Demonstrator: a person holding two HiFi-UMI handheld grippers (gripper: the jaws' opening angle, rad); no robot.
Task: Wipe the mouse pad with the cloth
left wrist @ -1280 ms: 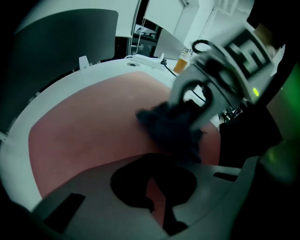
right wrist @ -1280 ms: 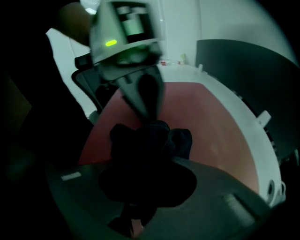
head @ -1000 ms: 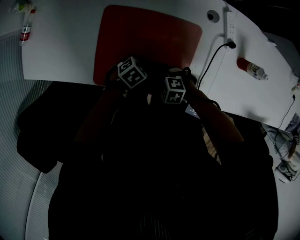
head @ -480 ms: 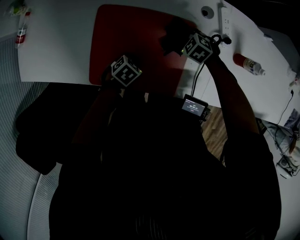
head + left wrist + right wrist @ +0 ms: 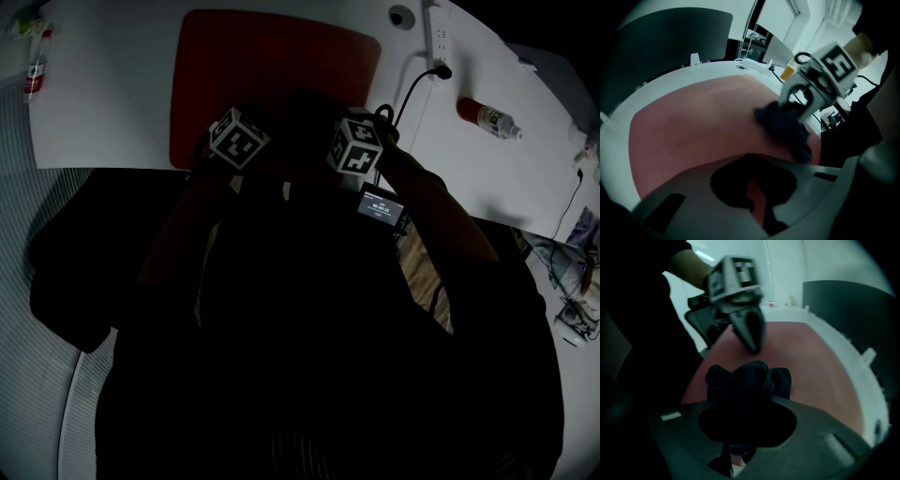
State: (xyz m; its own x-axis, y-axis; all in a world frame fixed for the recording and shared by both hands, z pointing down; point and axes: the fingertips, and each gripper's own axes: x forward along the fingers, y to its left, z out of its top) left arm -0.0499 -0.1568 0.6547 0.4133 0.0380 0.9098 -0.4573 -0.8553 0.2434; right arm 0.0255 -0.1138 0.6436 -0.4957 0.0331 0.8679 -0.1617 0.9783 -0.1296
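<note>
The red mouse pad [image 5: 272, 66] lies on the white table [image 5: 103, 103]. In the right gripper view a bunched dark cloth [image 5: 747, 385] rests on the mouse pad [image 5: 806, 362], and my right gripper [image 5: 740, 427] is shut on it. My left gripper [image 5: 752, 348] stands just beyond the cloth, jaws together and tip down on the pad. The left gripper view has its own jaws [image 5: 757, 208] low over the pad [image 5: 693, 126], with the right gripper [image 5: 806, 101] and the cloth [image 5: 785, 129] to the right. In the head view both marker cubes [image 5: 239, 139] [image 5: 356, 145] sit side by side at the pad's near edge.
A power strip [image 5: 436, 37] with a black cable [image 5: 412, 89] lies right of the pad, a red-capped bottle [image 5: 486, 117] further right. Another bottle [image 5: 35, 66] lies at the table's far left. A small lit screen [image 5: 380, 206] hangs below the right gripper.
The right gripper, out at the pad's far right corner half a second ago, has drawn the cloth back toward the near edge beside the left gripper. The left gripper has stayed put.
</note>
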